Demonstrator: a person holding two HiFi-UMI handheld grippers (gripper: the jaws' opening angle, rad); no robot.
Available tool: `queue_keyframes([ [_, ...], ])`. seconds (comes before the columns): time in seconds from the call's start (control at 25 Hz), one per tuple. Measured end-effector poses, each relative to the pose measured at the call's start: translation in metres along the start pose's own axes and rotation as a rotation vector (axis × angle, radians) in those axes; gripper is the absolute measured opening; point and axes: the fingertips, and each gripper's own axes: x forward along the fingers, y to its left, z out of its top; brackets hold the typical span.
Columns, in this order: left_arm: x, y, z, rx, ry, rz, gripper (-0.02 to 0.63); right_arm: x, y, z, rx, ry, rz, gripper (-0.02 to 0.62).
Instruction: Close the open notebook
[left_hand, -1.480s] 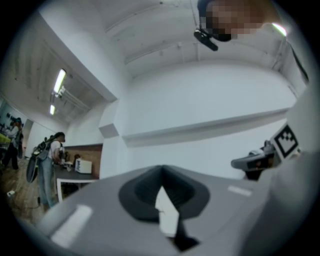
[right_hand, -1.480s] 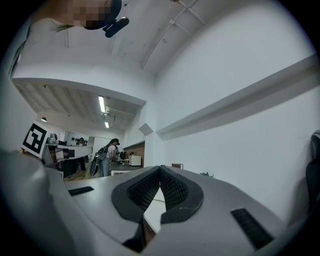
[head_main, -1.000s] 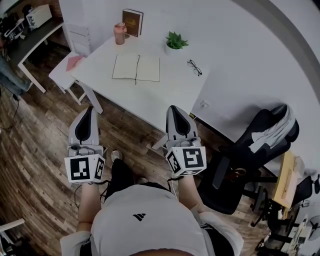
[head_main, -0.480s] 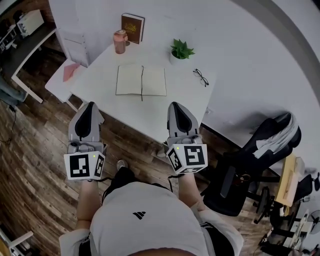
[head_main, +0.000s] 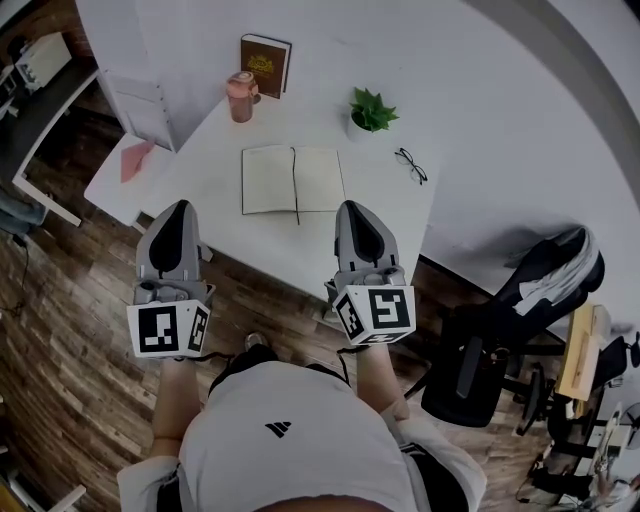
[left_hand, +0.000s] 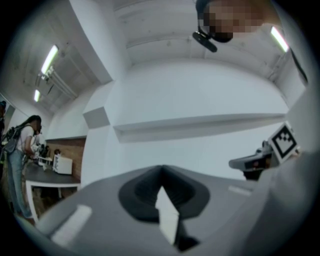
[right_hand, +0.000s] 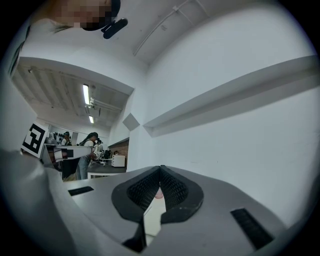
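The open notebook (head_main: 293, 180) lies flat on the white table (head_main: 290, 240), cream pages up and a dark spine down the middle. My right gripper (head_main: 350, 206) hovers over the table's near edge, just right of and below the notebook, jaws shut and empty. My left gripper (head_main: 177, 205) is level with it by the table's front left corner, clear of the notebook, jaws together with nothing in them. Both gripper views look level at a white wall. Neither the left gripper (left_hand: 161, 170) nor the right gripper (right_hand: 160, 169) has the notebook in sight there.
A pink cup (head_main: 239, 96), an upright brown book (head_main: 264, 52), a potted plant (head_main: 371, 110) and glasses (head_main: 410, 166) stand behind the notebook. A low white side table (head_main: 120, 185) is on the left, a black office chair (head_main: 520, 310) on the right. People stand at a far desk (left_hand: 20, 160).
Both grippers have advanced toward the table together. The notebook now lies closer to their tips, and the right gripper has come over the table's near edge. Their jaws have not changed.
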Motion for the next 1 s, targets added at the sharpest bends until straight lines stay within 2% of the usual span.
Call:
queue_keyframes([
  [0.36, 0.030, 0.033, -0.011, -0.010, -0.009, -0.056, 0.009, 0.034, 0.011, -0.005, -0.009, 0.000, -0.059, -0.002],
  [0.6, 0.038, 0.036, -0.021, -0.028, 0.003, -0.076, 0.009, 0.044, 0.014, -0.018, -0.045, 0.041, -0.058, -0.002],
  [0.76, 0.045, 0.034, -0.031, -0.036, 0.022, -0.083, 0.009, 0.056, 0.015, -0.040, -0.073, 0.113, -0.026, -0.002],
  [1.0, 0.057, 0.039, -0.040, -0.034, 0.044, -0.053, 0.009, 0.083, 0.025, -0.090, -0.162, 0.264, 0.078, -0.002],
])
